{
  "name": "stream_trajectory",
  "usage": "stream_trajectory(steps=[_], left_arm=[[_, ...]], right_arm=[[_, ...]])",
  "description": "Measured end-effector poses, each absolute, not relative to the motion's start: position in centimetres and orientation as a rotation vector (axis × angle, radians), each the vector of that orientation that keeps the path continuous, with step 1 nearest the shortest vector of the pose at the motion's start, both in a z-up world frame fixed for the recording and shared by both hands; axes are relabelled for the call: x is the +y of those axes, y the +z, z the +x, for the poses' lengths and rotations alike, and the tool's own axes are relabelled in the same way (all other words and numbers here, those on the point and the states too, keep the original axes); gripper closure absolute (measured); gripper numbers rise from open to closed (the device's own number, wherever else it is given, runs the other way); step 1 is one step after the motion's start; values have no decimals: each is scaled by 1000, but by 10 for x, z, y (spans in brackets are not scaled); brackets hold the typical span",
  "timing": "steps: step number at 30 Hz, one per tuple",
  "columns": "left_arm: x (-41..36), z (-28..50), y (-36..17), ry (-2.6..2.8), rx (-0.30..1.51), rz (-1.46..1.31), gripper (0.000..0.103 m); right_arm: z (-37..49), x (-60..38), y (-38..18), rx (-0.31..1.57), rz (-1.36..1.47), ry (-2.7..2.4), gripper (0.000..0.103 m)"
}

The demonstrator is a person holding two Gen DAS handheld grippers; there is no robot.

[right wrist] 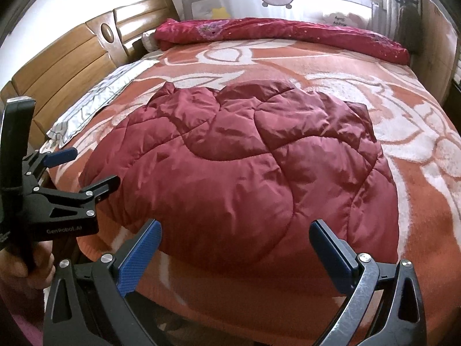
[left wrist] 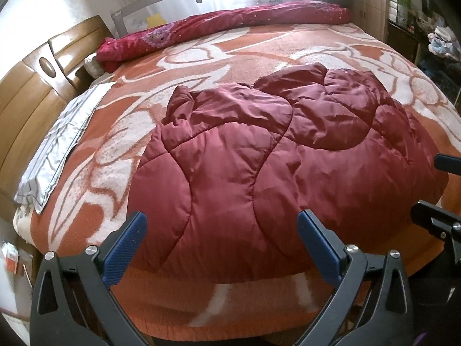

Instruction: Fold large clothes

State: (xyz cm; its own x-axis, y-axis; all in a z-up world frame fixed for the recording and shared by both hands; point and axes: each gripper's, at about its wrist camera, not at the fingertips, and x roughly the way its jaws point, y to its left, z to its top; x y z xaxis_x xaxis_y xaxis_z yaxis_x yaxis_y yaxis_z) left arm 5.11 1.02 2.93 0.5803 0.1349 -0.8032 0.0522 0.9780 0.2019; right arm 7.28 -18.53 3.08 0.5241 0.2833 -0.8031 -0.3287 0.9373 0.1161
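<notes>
glossy quilted jacket (left wrist: pixel 259 167), fuzzy woven blanket (left wrist: pixel 201 66), varnished wood headboard (left wrist: pixel 37 95)

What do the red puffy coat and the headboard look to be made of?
The coat looks like glossy nylon or polyester over padding: it shines, crinkles finely, and bulges between stitched seams. The headboard looks like varnished wood, with visible grain and bright glare on its panels.

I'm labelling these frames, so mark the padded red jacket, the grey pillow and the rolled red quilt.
padded red jacket (left wrist: pixel 259 173), left wrist view, on its quilted middle panel.
grey pillow (left wrist: pixel 54 147), left wrist view, on its top face near the headboard.
rolled red quilt (right wrist: pixel 288 31), right wrist view, midway along the roll.
</notes>
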Motion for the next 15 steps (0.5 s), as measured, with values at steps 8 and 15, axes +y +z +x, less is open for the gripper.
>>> stream_trajectory(steps=[8,15], left_arm=[[10,56,30,47,958,209,0],[7,59,31,37,961,212,0]], right_arm=[[77,-185,32,954,-54,368,0],[82,-186,33,954,-54,369,0]])
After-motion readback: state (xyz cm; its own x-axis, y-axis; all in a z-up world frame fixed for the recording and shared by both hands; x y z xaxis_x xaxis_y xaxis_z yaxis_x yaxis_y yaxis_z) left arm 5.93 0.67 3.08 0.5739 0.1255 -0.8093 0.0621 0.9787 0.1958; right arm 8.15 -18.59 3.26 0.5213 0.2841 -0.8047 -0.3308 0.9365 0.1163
